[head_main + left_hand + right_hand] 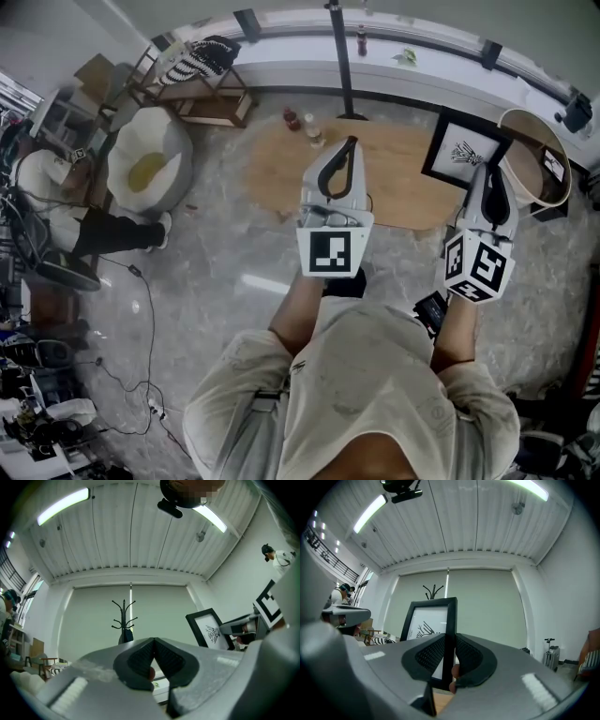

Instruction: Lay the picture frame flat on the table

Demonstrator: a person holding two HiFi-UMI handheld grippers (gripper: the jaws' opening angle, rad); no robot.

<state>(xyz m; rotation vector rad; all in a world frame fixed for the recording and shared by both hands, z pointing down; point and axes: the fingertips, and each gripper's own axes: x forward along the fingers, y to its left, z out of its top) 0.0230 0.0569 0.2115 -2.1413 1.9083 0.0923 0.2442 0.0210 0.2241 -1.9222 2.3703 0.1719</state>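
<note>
The black picture frame (pixel 466 150) with a white print stands upright over the right end of the wooden table (pixel 272 173). My right gripper (pixel 494 180) is shut on the frame's right edge; in the right gripper view the black frame (pixel 423 625) stands between the ribbed pads of that gripper (pixel 450 645). My left gripper (pixel 345 155) hovers over the table's middle, shut with nothing in it; its pads meet at the tips (pixel 153 642). From the left gripper view the frame (pixel 212 630) shows to the right.
Two small bottles (pixel 302 124) stand at the table's far edge beside a coat stand pole (pixel 342 56). A round wooden hoop (pixel 542 150) sits right of the frame. A white armchair (pixel 148 159) and a wooden rack (pixel 192 80) stand to the left.
</note>
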